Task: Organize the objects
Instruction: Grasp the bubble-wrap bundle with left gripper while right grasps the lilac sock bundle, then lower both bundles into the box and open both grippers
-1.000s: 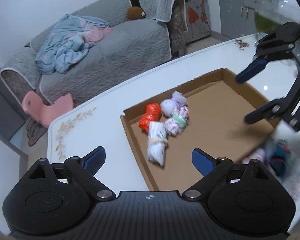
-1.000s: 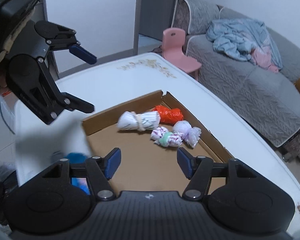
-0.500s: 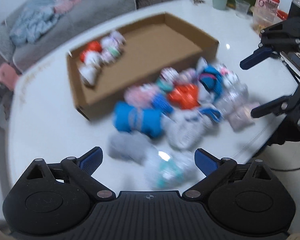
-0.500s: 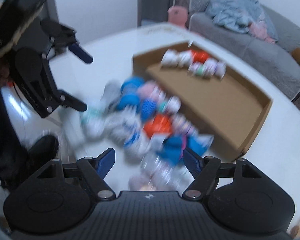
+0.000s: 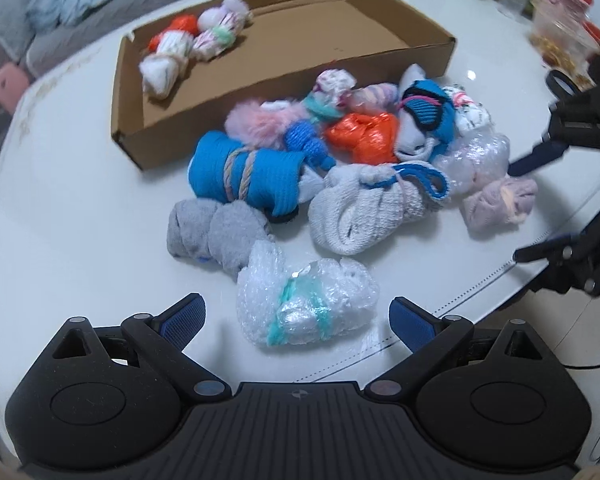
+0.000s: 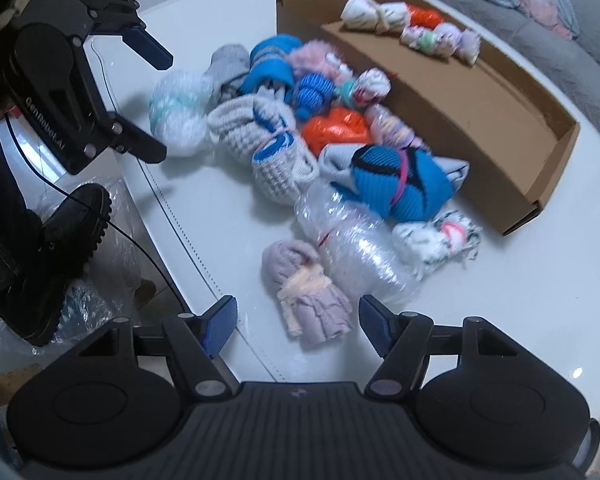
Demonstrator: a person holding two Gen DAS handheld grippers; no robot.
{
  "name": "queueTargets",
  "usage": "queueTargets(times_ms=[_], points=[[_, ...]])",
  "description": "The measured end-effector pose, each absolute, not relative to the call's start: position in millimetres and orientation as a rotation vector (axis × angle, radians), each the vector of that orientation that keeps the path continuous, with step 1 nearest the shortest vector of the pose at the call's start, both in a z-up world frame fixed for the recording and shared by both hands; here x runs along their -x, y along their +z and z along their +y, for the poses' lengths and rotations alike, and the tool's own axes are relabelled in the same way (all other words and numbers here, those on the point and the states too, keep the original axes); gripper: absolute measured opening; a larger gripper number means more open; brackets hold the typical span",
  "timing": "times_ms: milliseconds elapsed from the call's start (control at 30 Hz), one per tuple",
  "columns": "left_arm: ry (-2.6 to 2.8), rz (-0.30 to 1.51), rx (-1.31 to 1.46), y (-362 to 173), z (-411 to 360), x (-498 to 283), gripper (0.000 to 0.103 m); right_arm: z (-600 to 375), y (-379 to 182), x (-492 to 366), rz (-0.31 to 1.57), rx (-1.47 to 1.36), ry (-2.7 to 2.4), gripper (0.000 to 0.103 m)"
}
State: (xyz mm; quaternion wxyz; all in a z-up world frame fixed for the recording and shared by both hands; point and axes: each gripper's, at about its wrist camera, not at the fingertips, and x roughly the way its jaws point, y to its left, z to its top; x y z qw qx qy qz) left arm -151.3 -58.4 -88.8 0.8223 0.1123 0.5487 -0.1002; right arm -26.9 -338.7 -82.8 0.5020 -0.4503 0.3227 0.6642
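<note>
One cardboard tray (image 5: 400,60) holds four tied bundles (image 5: 168,64). Near it lie roughly eleven more (overlapping, hard to separate), two being bubble-wrap rolls (image 5: 304,304).

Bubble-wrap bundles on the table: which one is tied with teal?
The bubble-wrap bundle lying between the open left tool's pads, at the near edge of the pile. The other clear bundle, farther right beside the lilac roll, shows no teal.
</note>
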Motion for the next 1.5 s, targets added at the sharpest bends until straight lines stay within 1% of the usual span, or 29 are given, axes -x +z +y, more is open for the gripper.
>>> queueTargets(times_ms=[33,67,133,167,200,233,267,300,433,700,1033,1133,1267,1500], points=[[-0.204,1.172,-0.23,-91.1,-57.2,150.2,0.099,-339.0,-86.8,28.1,0.788,1.1,1.602,0.058],[-0.195,1.175,-0.219,-93.1,-56.6,148.9,0.099,-340.6,-89.3,29.7,0.792,1.109,1.599,0.053],[-0.181,1.186,-0.189,-98.0,-54.3,147.1,0.098,-340.0,-90.7,30.1,0.809,1.099,1.604,0.051],[-0.177,1.195,-0.172,-100.4,-53.3,146.6,0.096,-339.8,-90.7,28.4,0.818,1.089,1.607,0.047],[-0.176,1.208,-0.155,-102.9,-51.3,145.9,0.091,-340.7,-89.8,26.4,0.825,1.079,1.607,0.042],[-0.183,1.222,-0.137,-104.9,-50.5,145.7,0.088,-343.4,-88.3,24.6,0.83,1.074,1.605,0.04],[-0.194,1.233,-0.119,-106.3,-49.8,145.5,0.08,-344.1,-88.2,22.5,0.834,1.069,1.604,0.034],[-0.202,1.239,-0.108,-106.7,-49.3,145.8,0.076,-343.9,-87.9,20.7,0.84,1.062,1.602,0.029],[-0.212,1.23,-0.115,-106.2,-50.1,146.5,0.076,-344.4,-87.7,18.5,0.862,1.048,1.6,0.029],[-0.222,1.226,-0.129,-103.2,-50.7,149.6,0.069,-345.0,-85.6,19.9,0.877,1.052,1.617,0.027],[-0.219,1.188,-0.196,-85.1,-55.0,153.7,0.066,-356.3,-61.1,14.2,0.833,0.983,1.646,0.027],[-0.215,1.152,-0.221,-68.9,-55.5,149.9,0.066,-358.3,-48.2,10.5,0.798,0.943,1.662,0.027],[-0.201,1.068,-0.235,-32.4,-45.6,141.5,0.066,-359.4,-27.0,-2.4,0.75,0.862,1.663,0.027],[-0.147,0.968,-0.225,11.4,-18.6,100.2,0.067,-342.6,12.8,-37.2,0.675,0.652,1.629,0.027]])
